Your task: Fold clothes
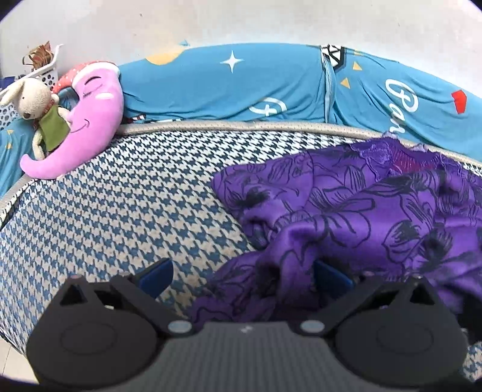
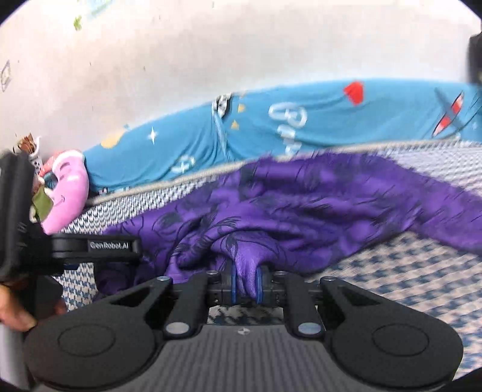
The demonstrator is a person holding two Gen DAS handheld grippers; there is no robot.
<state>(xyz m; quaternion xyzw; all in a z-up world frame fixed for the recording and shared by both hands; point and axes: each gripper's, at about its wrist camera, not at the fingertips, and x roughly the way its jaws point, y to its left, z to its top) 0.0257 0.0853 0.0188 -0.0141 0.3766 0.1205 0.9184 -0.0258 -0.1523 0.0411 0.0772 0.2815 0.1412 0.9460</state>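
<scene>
Nearest the right wrist camera, the right gripper (image 2: 244, 282) was clenched on a bunched fold of the purple floral garment (image 2: 271, 208), the cloth pinched between its two blue pads (image 2: 230, 282) and rising out of them in a tight ridge. To its left in that view, a person's hand (image 2: 18, 313) held the other black tool body, which bore a printed label.

In the left wrist view, the left gripper (image 1: 241, 276) stood released, its blue fingertips (image 1: 156, 276) set wide apart. One fingertip lay over bare houndstooth cover (image 1: 105, 211), while the other was partly buried under the near edge of the garment (image 1: 376, 211). Crumpled cloth lay in the gap, but nothing was pinched.

Beyond both tools, the garment lay rumpled on the blue-and-white houndstooth mattress surface, spread toward the right side of the left wrist view. Its lace-like edge reached close to the grey piping (image 1: 241, 125) at the far border of the cover. Much of the right wrist view was blurred.

Farther back, a blue printed quilt (image 1: 226, 87) lay rolled along the white wall (image 1: 241, 21). At the far left, a pink moon-shaped plush (image 1: 87, 120) rested on the corner of the cover, with a pale rabbit toy (image 1: 33, 102) in a green top leaning against it, and a white perforated basket (image 1: 45, 72) behind them
</scene>
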